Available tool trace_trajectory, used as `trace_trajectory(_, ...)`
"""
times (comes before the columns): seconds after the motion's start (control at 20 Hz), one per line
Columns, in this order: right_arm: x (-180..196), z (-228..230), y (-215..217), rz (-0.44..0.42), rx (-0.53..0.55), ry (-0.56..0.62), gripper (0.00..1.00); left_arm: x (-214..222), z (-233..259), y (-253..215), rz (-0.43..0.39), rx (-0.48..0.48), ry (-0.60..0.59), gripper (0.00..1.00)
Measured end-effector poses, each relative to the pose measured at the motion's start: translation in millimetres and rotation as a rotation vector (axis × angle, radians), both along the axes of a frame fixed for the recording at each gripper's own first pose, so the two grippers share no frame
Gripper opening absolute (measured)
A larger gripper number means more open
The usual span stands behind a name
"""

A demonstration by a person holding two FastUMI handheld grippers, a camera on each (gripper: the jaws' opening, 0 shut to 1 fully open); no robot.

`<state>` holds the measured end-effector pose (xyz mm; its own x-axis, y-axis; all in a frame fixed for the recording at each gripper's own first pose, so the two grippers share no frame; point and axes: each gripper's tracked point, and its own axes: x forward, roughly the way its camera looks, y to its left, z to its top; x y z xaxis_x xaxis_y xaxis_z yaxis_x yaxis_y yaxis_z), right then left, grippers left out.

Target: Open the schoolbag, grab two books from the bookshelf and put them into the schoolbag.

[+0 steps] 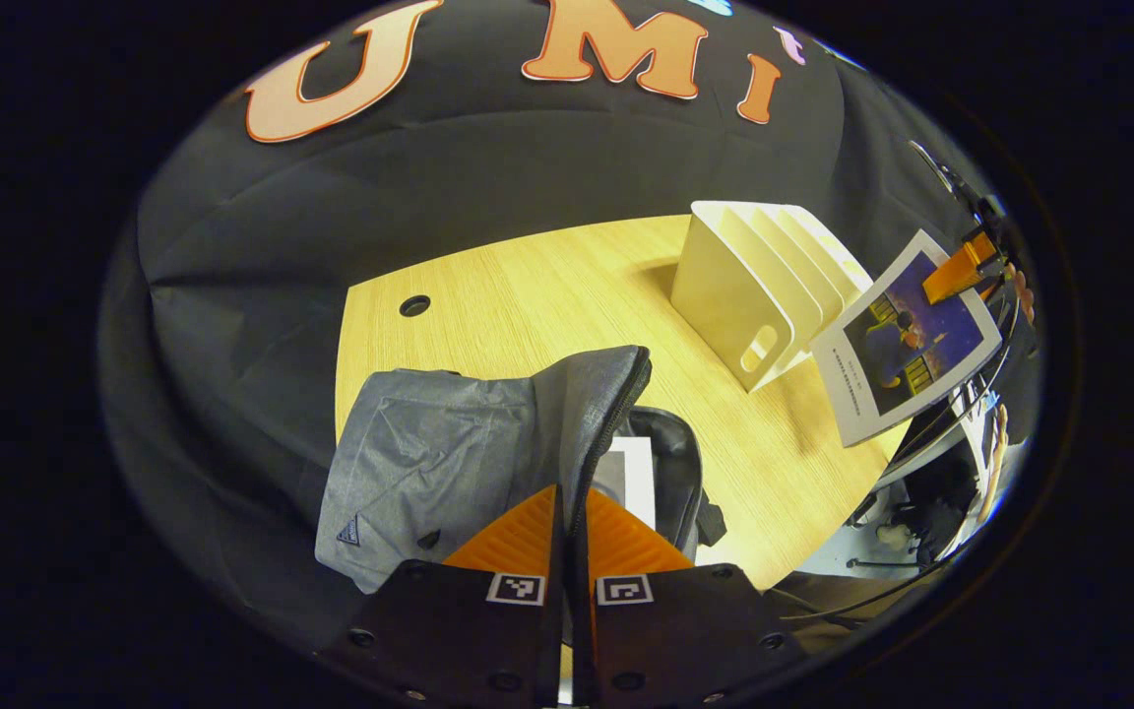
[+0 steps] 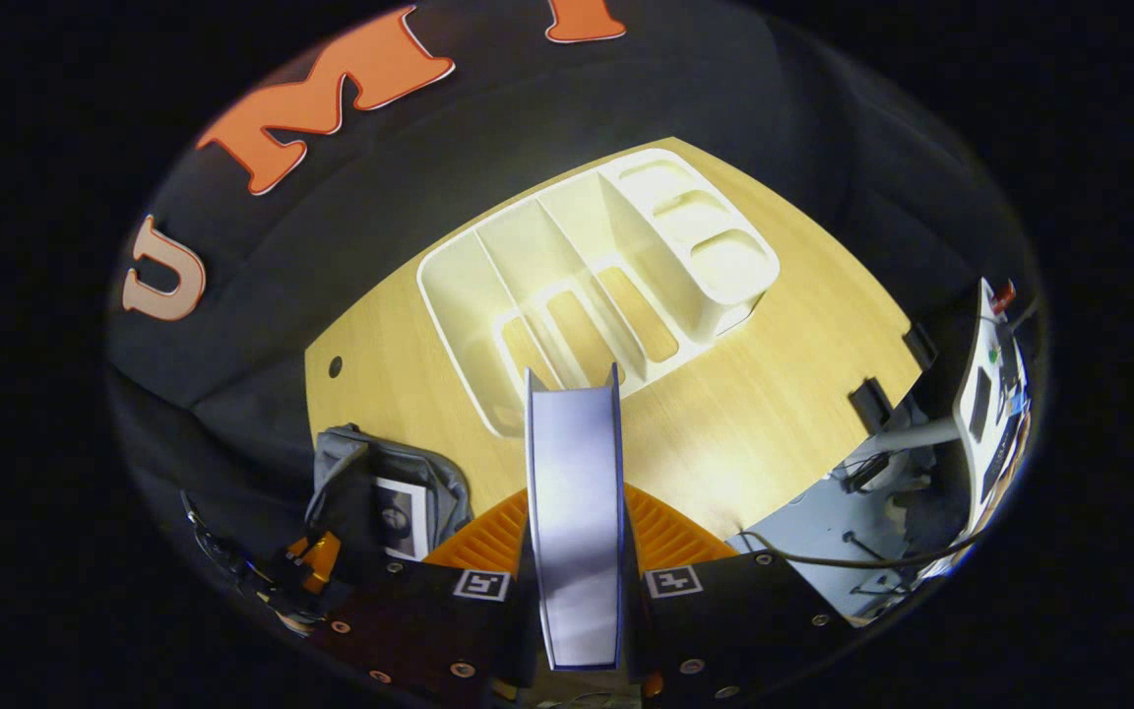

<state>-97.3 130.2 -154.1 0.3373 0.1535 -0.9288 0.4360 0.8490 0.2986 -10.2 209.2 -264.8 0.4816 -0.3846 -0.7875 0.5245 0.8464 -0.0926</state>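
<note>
**Over the table, second book lifted, bag held open**

On the wooden table point(image 1: 547, 295) the grey schoolbag point(image 1: 429, 463) lies unzipped, and I have my left gripper point(image 1: 572, 512) pinched nearly closed on the edge of its flap, right at the zipper, holding the mouth apart. A white-edged book point(image 1: 634, 473) already sits inside the opening; I can see its cover in the right gripper view as well, tucked in the bag. I judge that as book one delivered.

My right gripper point(image 2: 575, 551) is clamped on the second book point(image 2: 575, 492), spine toward the camera, raised above the white bookshelf point(image 2: 597, 286), whose slots now look bare. From the left gripper view that book hangs in the air just beside the shelf, well apart from the bag.

What remains, as I read it: carry this book across and slide it in next to the first one.
</note>
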Motion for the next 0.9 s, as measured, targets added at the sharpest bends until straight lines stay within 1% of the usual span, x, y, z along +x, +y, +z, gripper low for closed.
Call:
trace_trajectory(0.05, -3, 2, 10, -0.011, 0.035, -0.009, 0.35, 2, 0, 0, -0.008, 0.000, -0.004, 0.05)
trace_trajectory(0.1, -8, 3, 18, -0.010, 0.057, -0.014, 0.35, 2, 0, 1, -0.017, 0.002, -0.007, 0.07)
trace_trajectory(0.15, -12, 4, 24, -0.015, 0.070, -0.021, 0.35, 3, 2, 2, -0.025, 0.002, -0.012, 0.07)
trace_trajectory(0.2, -15, 4, 30, -0.014, 0.080, -0.028, 0.35, 5, 2, 2, -0.034, 0.001, -0.017, 0.05)
trace_trajectory(0.25, -17, 5, 37, -0.019, 0.092, -0.036, 0.35, 7, 3, 3, -0.042, 0.000, -0.021, 0.07)
trace_trajectory(0.35, -20, 6, 52, -0.026, 0.129, -0.054, 0.35, 9, 4, 4, -0.053, 0.000, -0.030, 0.07)
trace_trajectory(0.4, -20, 8, 59, -0.030, 0.150, -0.064, 0.36, 11, 6, 4, -0.058, 0.001, -0.036, 0.05)
trace_trajectory(0.45, -21, 10, 66, -0.033, 0.166, -0.075, 0.35, 14, 7, 4, -0.063, 0.003, -0.042, 0.07)
trace_trajectory(0.5, -21, 12, 72, -0.029, 0.177, -0.086, 0.35, 17, 9, 5, -0.066, 0.004, -0.048, 0.05)
trace_trajectory(0.55, -20, 13, 78, -0.032, 0.188, -0.103, 0.35, 19, 12, 5, -0.069, 0.004, -0.052, 0.05)
trace_trajectory(0.7, -13, 18, 102, -0.012, 0.233, -0.165, 0.35, 24, 18, 4, -0.066, -0.002, -0.062, 0.05)
trace_trajectory(0.9, -10, 19, 142, 0.034, 0.313, -0.213, 0.34, 34, 27, 3, -0.057, -0.003, -0.081, 0.05)
